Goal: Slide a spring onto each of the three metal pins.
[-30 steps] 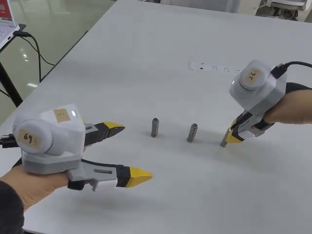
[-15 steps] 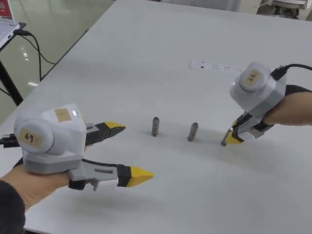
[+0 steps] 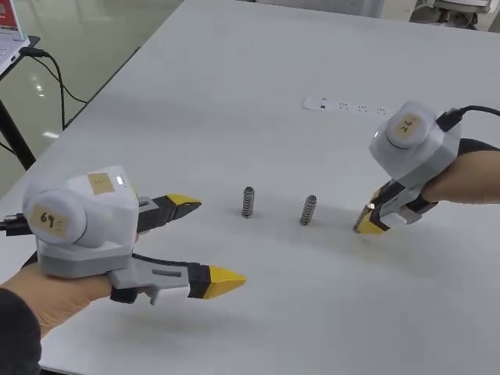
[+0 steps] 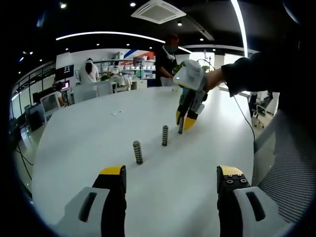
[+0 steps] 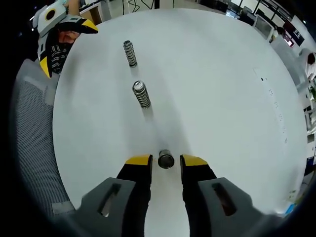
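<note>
Three springs stand upright in a row on the white desk (image 3: 234, 94), well apart from one another: the left spring (image 3: 248, 202), the middle spring (image 3: 308, 210) and the right spring (image 5: 166, 159). The right gripper (image 3: 370, 222) points steeply down at the right spring. Its yellow-tipped fingers (image 5: 140, 161) sit close together on either side of the spring, and the right gripper view shows a thin gap at each side. Whether a pin stands inside each coil I cannot tell. The left gripper (image 3: 209, 242) hovers level over the near left part of the desk, aimed towards the row, its fingers (image 4: 112, 174) spread wide and holding nothing. A white power strip (image 3: 344, 107) lies farther back on the desk.
</note>
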A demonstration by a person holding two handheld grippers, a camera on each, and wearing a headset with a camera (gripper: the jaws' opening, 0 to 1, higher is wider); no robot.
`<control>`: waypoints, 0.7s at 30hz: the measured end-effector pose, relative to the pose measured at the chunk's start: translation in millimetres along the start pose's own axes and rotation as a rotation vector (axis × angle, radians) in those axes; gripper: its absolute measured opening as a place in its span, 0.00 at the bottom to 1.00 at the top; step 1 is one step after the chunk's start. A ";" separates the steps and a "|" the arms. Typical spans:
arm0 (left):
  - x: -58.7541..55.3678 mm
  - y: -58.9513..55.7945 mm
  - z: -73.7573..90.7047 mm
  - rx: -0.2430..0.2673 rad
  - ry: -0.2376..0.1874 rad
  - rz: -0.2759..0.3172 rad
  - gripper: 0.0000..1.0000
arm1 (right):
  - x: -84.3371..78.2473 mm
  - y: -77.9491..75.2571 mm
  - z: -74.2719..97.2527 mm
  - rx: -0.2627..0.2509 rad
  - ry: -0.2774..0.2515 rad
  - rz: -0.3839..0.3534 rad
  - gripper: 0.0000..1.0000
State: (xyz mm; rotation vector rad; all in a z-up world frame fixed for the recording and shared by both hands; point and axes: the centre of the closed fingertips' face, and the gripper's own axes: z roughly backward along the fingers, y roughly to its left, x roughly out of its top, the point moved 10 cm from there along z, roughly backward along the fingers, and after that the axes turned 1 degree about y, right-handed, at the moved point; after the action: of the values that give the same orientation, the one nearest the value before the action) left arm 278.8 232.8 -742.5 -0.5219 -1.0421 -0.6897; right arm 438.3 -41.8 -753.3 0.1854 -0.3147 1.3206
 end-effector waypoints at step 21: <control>0.9 -1.9 -1.4 -0.005 0.000 0.000 0.74 | -10.2 7.2 -1.1 0.020 -0.085 -0.047 0.61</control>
State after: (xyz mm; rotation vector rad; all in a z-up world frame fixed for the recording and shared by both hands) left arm 278.5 230.3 -742.1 -0.5260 -1.0406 -0.6929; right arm 429.3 -49.1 -758.0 0.2647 -0.3669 1.2716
